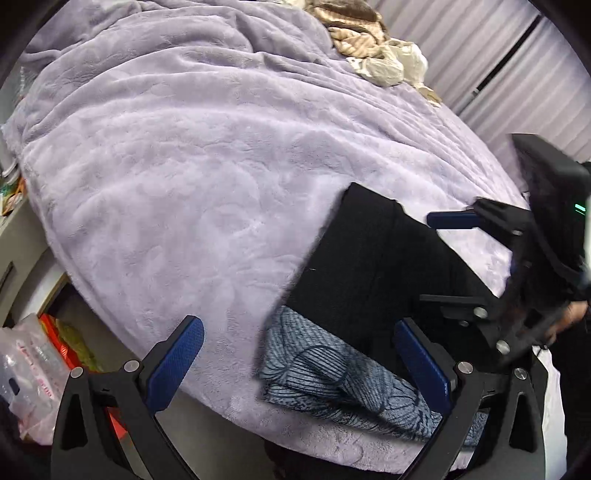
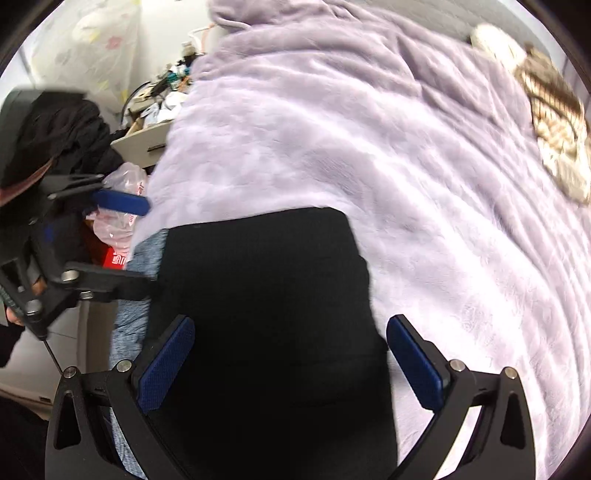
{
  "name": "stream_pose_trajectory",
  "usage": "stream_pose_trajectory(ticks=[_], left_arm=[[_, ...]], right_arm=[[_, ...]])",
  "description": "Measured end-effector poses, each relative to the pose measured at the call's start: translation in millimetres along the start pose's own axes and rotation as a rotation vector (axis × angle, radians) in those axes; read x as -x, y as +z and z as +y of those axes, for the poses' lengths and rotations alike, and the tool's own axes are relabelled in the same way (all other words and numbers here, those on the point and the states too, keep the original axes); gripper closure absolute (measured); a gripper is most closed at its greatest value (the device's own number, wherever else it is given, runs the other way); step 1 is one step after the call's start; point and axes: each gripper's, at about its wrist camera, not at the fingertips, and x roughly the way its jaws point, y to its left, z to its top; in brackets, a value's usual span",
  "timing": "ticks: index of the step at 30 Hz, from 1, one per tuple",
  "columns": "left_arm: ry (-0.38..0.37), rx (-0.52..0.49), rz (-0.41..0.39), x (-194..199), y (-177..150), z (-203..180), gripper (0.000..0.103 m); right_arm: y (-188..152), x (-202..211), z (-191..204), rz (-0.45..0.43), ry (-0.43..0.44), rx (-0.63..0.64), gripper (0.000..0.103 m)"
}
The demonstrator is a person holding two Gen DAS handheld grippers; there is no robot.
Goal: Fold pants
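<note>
Black pants (image 1: 369, 266) lie folded in a rough rectangle on the near edge of a lilac fleece blanket (image 1: 184, 184). They rest partly over a blue patterned garment (image 1: 332, 369). My left gripper (image 1: 298, 326) hovers open above the blue garment and the blanket edge, holding nothing. My right gripper (image 1: 430, 258) shows at the right, open over the pants. In the right wrist view the black pants (image 2: 266, 295) fill the space beneath my open right gripper (image 2: 291, 325). The left gripper (image 2: 149, 245) stands open at their left edge, by the blue garment (image 2: 129, 321).
A brown and beige crumpled cloth (image 1: 354, 33) and a pale bag (image 1: 399, 62) lie at the far side of the bed. Plastic bags (image 1: 26, 373) and red packaging sit on the floor at left. A cluttered desk (image 2: 155, 107) stands beside the bed.
</note>
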Motion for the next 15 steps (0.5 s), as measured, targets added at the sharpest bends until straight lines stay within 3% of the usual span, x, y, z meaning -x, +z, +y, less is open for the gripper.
stream_pose_trajectory(ticks=[4,7,9,11,15], left_arm=[[-0.11,-0.076,0.032,-11,5,-13,0.0],[-0.164,-0.119,0.061,-18,13,-20,0.0],[-0.192,-0.139,0.059,-17,17,-15,0.0],[-0.239,-0.158,0.051,-16,22,-8,0.0],[-0.386,-0.234,0.084,-21,32,-11,0.0]], right_arm=[[9,-44,-19,0.145,0.2,-0.104,0.0],[11,-60,-11,0.142,0.225,-0.066,0.004],[13,-54,5,0.125,0.205,0.015,0.027],[7,-28,14,0.063,0.199,0.07,0.06],[-7,25,31,-0.075,0.193,0.112,0.069]])
